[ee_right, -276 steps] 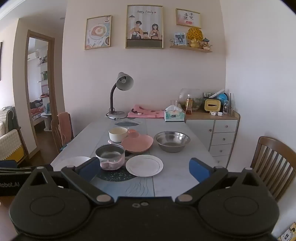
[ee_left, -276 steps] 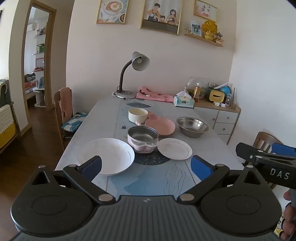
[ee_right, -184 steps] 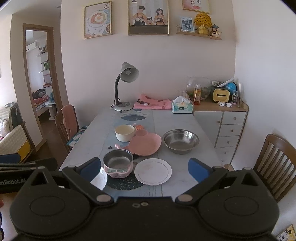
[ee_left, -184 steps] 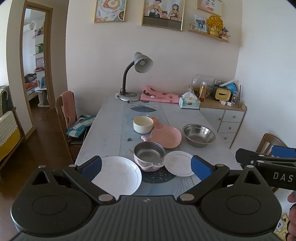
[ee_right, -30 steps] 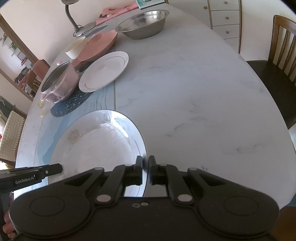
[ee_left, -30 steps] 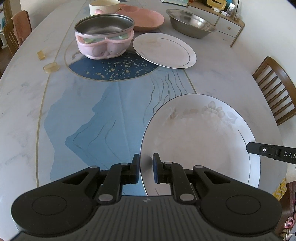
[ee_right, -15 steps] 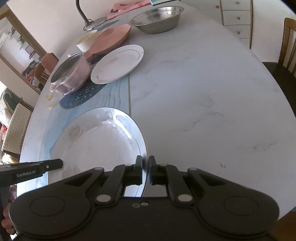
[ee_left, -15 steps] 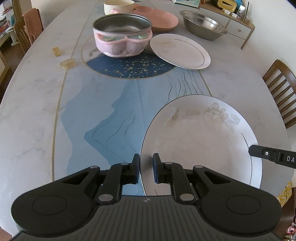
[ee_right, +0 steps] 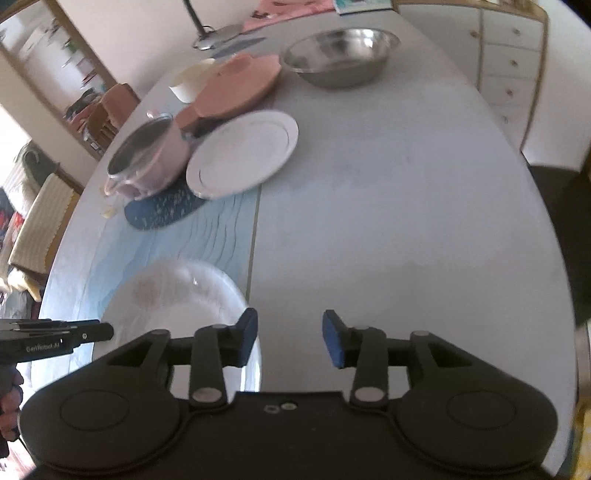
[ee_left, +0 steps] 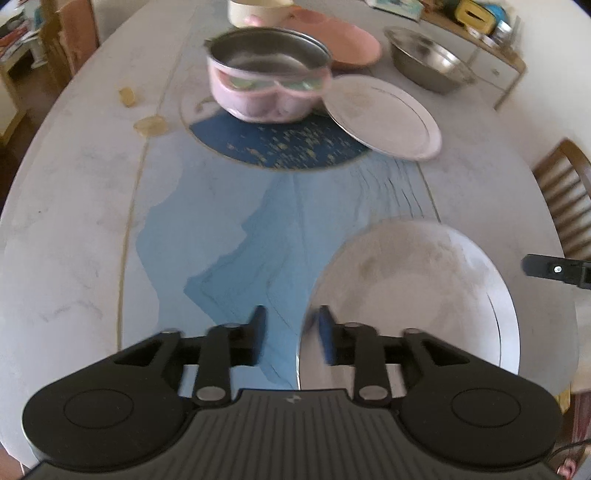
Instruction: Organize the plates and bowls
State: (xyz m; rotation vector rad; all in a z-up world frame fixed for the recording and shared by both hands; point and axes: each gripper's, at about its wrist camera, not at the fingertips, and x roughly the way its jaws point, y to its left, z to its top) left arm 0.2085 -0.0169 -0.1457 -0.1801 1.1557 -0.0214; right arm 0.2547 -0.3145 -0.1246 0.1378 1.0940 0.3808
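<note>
A large white plate (ee_left: 410,295) lies on the table near its front edge; it also shows in the right wrist view (ee_right: 173,295). My left gripper (ee_left: 290,330) is open at the plate's left rim. My right gripper (ee_right: 290,338) is open at its right rim. Farther back are a small white plate (ee_left: 384,116) (ee_right: 243,153), a pink-sided steel bowl (ee_left: 267,74) (ee_right: 147,158), a pink plate (ee_left: 332,44) (ee_right: 236,90), a cream bowl (ee_left: 255,11) (ee_right: 192,81) and a steel bowl (ee_left: 428,61) (ee_right: 341,55).
The oval marble table (ee_right: 388,206) has a dark blue round mat (ee_left: 273,144) under the pink bowl. Two small yellow bits (ee_left: 149,125) lie at the left. A wooden chair (ee_left: 565,192) stands at the right. A drawer cabinet (ee_right: 509,62) is behind.
Both grippers have opened and let go of the large plate's rim, which now rests on the table. Both views are blurred by motion.
</note>
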